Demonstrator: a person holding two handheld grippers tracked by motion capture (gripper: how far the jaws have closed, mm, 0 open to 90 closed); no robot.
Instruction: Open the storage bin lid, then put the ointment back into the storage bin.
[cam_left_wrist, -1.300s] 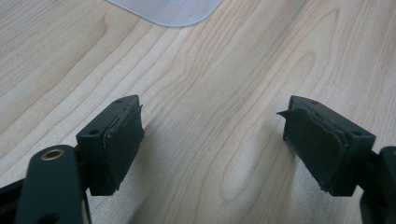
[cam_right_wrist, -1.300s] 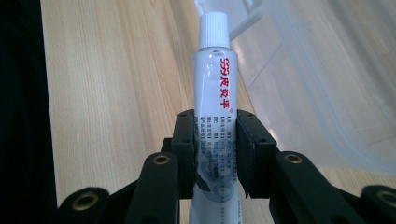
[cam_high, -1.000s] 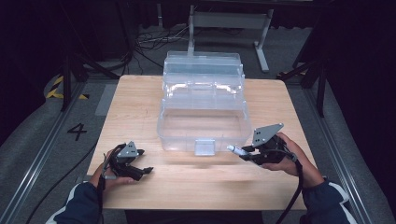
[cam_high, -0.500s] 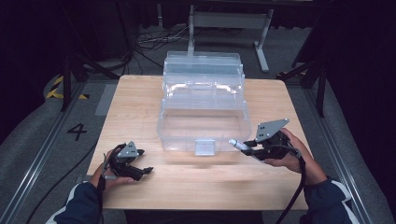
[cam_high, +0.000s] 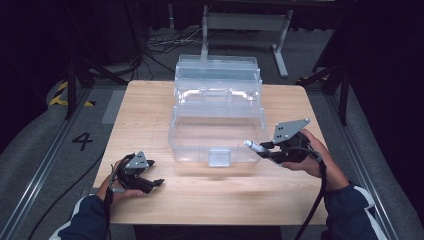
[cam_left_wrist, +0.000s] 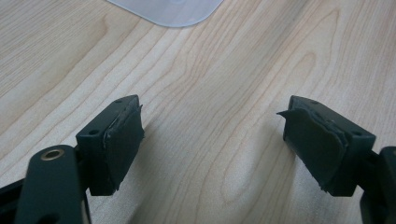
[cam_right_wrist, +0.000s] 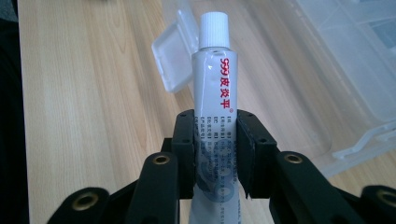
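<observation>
1. Right now my right gripper (cam_right_wrist: 215, 154) has its fingers (cam_right_wrist: 184, 149) clamped on a small white ointment tube (cam_right_wrist: 215, 93), gripping it across the lower body with the ribbed cap pointing away from the hand.

2. From the high view, the tube (cam_high: 255, 146) hangs in the air at the front right corner of the clear plastic organiser box (cam_high: 217, 115), just off its front wall and above the desk (cam_high: 150, 110).

3. My left gripper (cam_high: 142, 180) rests low on the desk near the front left, well apart from the box; its fingers (cam_left_wrist: 119, 140) stand wide with nothing between them.

4. I judge the tube light and soft-walled: a hard squeeze would dent it or push paste toward the cap, and its glossy skin could slip.

5. Holding it across the flat of the body, as now, looks sound; nearer the crimped tail would be stiffer.

6. The box looks thin, springy and light, with its front latch (cam_high: 219, 156) hanging open, so I would steady its wall before nudging it.
</observation>
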